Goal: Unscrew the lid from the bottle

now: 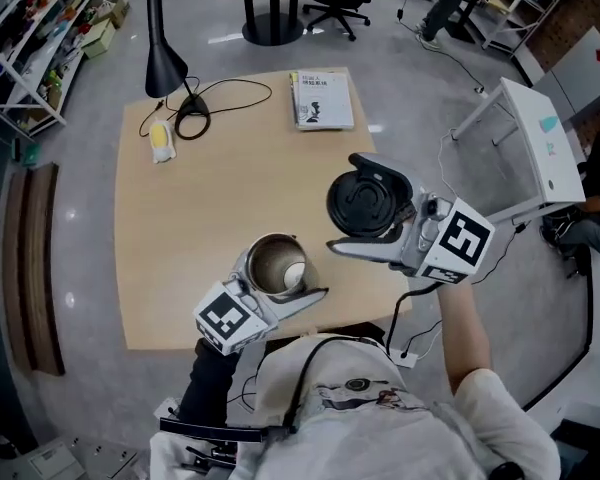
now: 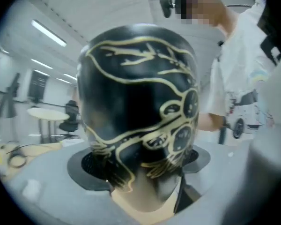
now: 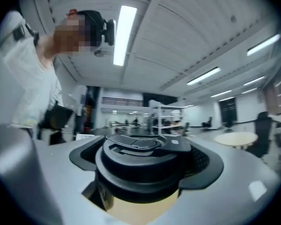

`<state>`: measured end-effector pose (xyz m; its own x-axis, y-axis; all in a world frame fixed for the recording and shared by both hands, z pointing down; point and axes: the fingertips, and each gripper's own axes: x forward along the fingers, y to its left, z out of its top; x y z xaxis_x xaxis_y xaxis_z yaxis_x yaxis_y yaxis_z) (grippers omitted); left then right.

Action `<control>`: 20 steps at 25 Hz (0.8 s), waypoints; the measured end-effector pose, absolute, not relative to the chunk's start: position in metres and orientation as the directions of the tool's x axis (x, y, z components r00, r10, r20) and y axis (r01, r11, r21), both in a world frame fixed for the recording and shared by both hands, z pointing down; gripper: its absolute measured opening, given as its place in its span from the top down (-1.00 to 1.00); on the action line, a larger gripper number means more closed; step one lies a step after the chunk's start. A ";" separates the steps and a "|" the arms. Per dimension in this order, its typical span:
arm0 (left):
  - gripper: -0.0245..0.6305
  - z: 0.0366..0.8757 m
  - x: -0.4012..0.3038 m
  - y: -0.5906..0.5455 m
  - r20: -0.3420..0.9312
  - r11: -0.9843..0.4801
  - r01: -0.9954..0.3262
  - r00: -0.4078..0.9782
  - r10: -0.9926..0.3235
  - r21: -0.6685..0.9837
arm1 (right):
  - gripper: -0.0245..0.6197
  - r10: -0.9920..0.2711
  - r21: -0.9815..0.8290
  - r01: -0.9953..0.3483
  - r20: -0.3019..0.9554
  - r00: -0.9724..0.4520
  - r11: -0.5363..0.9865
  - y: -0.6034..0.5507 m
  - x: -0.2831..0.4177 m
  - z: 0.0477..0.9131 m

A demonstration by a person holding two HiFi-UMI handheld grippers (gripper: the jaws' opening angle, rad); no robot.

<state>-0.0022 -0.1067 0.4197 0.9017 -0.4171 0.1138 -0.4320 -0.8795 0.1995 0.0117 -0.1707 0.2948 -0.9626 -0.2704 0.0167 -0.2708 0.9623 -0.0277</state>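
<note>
In the head view the steel bottle is uncapped, its round mouth facing up over the near edge of the wooden table. My left gripper is shut on its body. The left gripper view shows that body as black with gold line patterns, filling the space between the pads. The black lid is apart from the bottle, to its upper right and tipped on edge. My right gripper is shut on it. In the right gripper view the lid sits between the dark pads.
A black desk lamp with a looped cable stands at the table's far left, a yellow-and-white item beside it. A booklet lies at the far edge. A white side table stands to the right, shelves at left.
</note>
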 end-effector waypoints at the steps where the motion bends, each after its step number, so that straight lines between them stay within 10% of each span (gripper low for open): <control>1: -0.34 0.425 -0.031 -0.126 0.136 -0.793 -0.570 0.822 -0.554 0.216 | -0.63 -0.412 -0.024 -0.413 0.029 -0.911 0.910 -0.188 0.028 0.308; 4: -0.34 0.439 -0.140 -0.167 0.241 -0.373 -0.915 0.400 -0.884 0.152 | -0.63 -0.737 -0.032 -0.738 0.042 -0.674 0.674 -0.220 0.073 0.345; 8: -0.33 0.438 -0.238 -0.169 0.265 0.042 -0.999 -0.033 -0.964 0.027 | -0.62 -0.899 -0.034 -0.901 0.063 -0.434 0.433 -0.223 0.106 0.379; 20: -0.34 0.414 -0.207 -0.168 0.213 -0.084 -0.996 0.078 -0.974 -0.021 | -0.61 -0.909 0.023 -0.910 0.057 -0.413 0.415 -0.212 0.103 0.373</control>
